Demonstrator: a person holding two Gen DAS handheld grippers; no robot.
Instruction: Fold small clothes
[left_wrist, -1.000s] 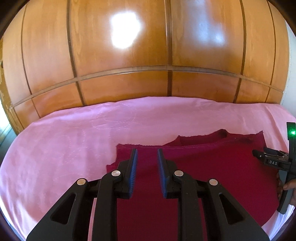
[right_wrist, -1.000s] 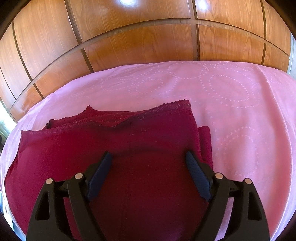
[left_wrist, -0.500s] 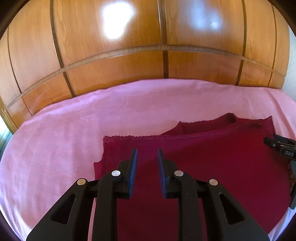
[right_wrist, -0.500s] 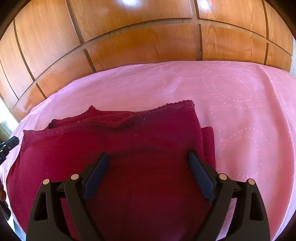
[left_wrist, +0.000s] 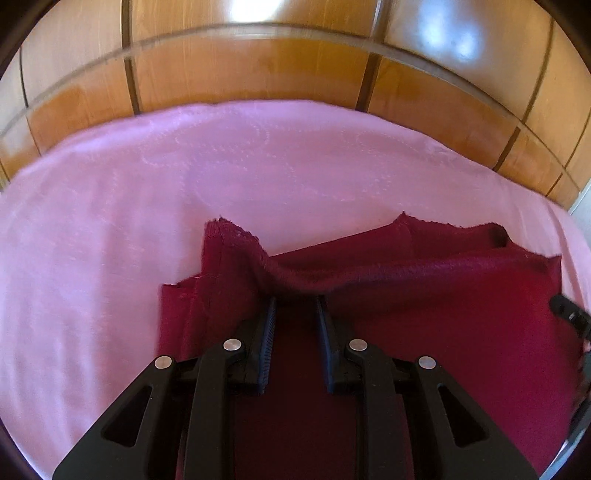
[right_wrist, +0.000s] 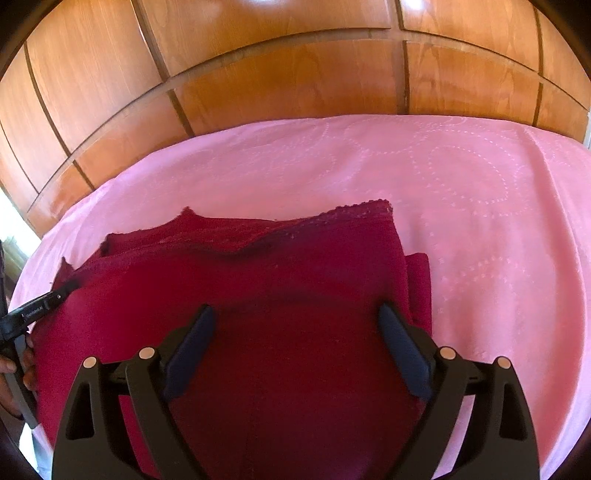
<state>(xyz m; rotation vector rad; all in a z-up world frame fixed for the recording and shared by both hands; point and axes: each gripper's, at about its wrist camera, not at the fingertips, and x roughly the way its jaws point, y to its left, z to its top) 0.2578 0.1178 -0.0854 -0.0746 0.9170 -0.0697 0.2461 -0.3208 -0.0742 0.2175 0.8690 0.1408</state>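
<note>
Step in hand: a fold of the dark red woven cloth (left_wrist: 424, 332) seems to be starting from its left side; it already lies in layers on the pink bedsheet with dotted rings (left_wrist: 110, 240), in front of the brown wooden panelled wall (left_wrist: 258, 74).
Left tool (left_wrist: 295, 306): its jaws stand narrow, not fully closed, with a dark gap showing between the pads. A raised ridge of the cloth's far edge bunches right across its tips, and the left corner of the cloth stands up beside it. Whether the pads actually pinch that ridge cannot be told, since the fabric hides the tips.
Cloth relative to left tool: the tool sits over the cloth's left part, with cloth under it, ahead of it and to its right; bare sheet begins just to its left.
Right tool (right_wrist: 295, 328): its jaws are spread wide and hold nothing. It hovers over the cloth's right part.
Cloth relative to right tool: the cloth (right_wrist: 258, 314) fills the space between and under the fingers; its lace-like far edge lies ahead, and a lower layer peeks out just beside the right finger.
Next move, as a judgement: the left tool needs a sure pinch on the raised edge before it carries it over, while the right tool either pins the cloth or takes the matching edge so the layers do not slide.
</note>
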